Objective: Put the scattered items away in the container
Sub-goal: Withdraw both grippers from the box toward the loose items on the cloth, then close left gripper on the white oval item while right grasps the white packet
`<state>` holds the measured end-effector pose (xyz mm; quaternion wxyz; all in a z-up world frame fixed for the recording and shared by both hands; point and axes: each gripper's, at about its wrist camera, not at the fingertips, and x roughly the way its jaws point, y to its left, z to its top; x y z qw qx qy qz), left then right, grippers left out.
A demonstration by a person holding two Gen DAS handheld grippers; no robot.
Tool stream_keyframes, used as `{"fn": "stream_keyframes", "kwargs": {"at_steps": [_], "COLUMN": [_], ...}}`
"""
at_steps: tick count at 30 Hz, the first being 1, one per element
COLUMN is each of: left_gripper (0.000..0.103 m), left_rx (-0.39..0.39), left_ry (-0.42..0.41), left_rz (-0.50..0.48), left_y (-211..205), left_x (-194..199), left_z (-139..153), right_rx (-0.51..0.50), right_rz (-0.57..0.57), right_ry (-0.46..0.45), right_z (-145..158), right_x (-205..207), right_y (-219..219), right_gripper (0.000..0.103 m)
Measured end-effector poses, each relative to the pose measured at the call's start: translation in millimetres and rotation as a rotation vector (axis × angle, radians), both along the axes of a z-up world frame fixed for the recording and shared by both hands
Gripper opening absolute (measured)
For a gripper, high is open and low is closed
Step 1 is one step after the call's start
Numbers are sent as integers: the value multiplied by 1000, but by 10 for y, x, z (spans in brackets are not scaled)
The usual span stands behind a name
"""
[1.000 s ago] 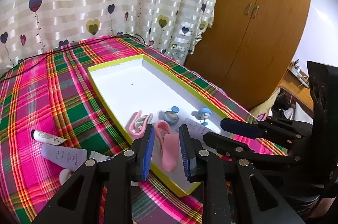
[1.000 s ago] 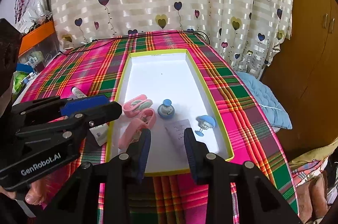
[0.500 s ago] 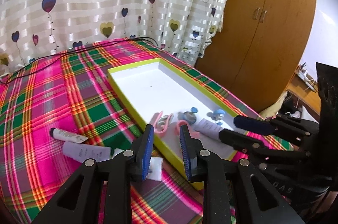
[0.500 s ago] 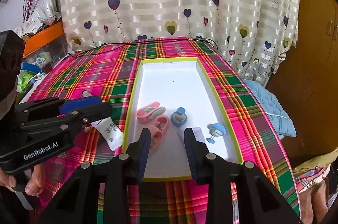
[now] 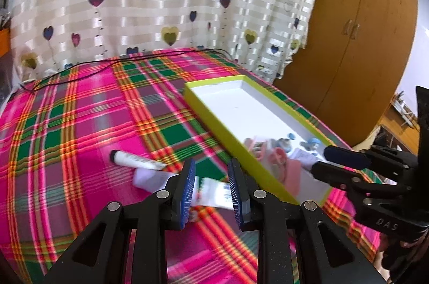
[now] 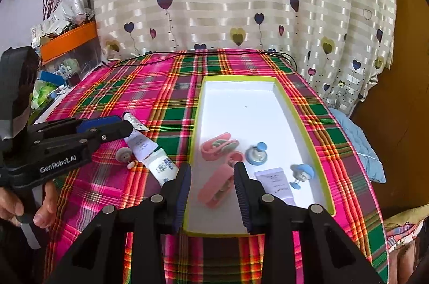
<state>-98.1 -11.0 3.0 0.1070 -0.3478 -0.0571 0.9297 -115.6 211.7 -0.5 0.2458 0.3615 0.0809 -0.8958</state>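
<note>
A white tray with a lime rim (image 6: pixel 303 120) (image 5: pixel 214 120) lies on the plaid cloth. It holds pink clips (image 6: pixel 218 146), a long pink clip (image 6: pixel 215 186), blue pegs (image 6: pixel 301 172) and a small white tube (image 6: pixel 276 183). Left of the tray on the cloth lie a white tube with a blue label (image 6: pixel 161 166) (image 5: pixel 214 191), a second white tube (image 6: pixel 139 142), a tube with a black cap (image 5: pixel 134 159) and a small round piece (image 6: pixel 123 154). My left gripper (image 5: pixel 211 174) is open above the labelled tube. My right gripper (image 6: pixel 211 176) is open over the tray's near end.
A black cable (image 5: pixel 107 64) runs along the far edge of the cloth by the heart-print curtain. A wooden wardrobe (image 5: pixel 356 42) stands at the right. An orange bin (image 6: pixel 68 42) and clutter sit far left. A blue cushion (image 6: pixel 359 147) lies beside the table.
My left gripper has swung left, from over the tray's near end with the pink clip to over the tubes on the cloth. My right gripper has drawn back a little, still open.
</note>
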Motion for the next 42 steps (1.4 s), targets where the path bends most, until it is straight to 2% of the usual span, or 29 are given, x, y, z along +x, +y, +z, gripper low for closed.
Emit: {"fn": "stream_keyframes", "kwargs": {"at_steps": [14,24,34,42], "left_gripper": [26,26,26,26], "left_rx": [34,61,77,94], "left_ry": [-21,-28,-32,-38], "left_rz": [34,83,109,121], "left_y": [-359,-548,-677,-725], "left_x": [-2,-20,-33,-42], "left_z": [-99,-110,-116,-134], "right_rx": [29,83,169,225], "right_rz": [150,233,249,267], "right_ry": [9,-44,-100,-112], "right_z": [-50,-245,-444,-498], "right_x": [104,7,-128,-148], "right_y": [-386,-672,-825,-940], "right_gripper": [33,33,38,41]}}
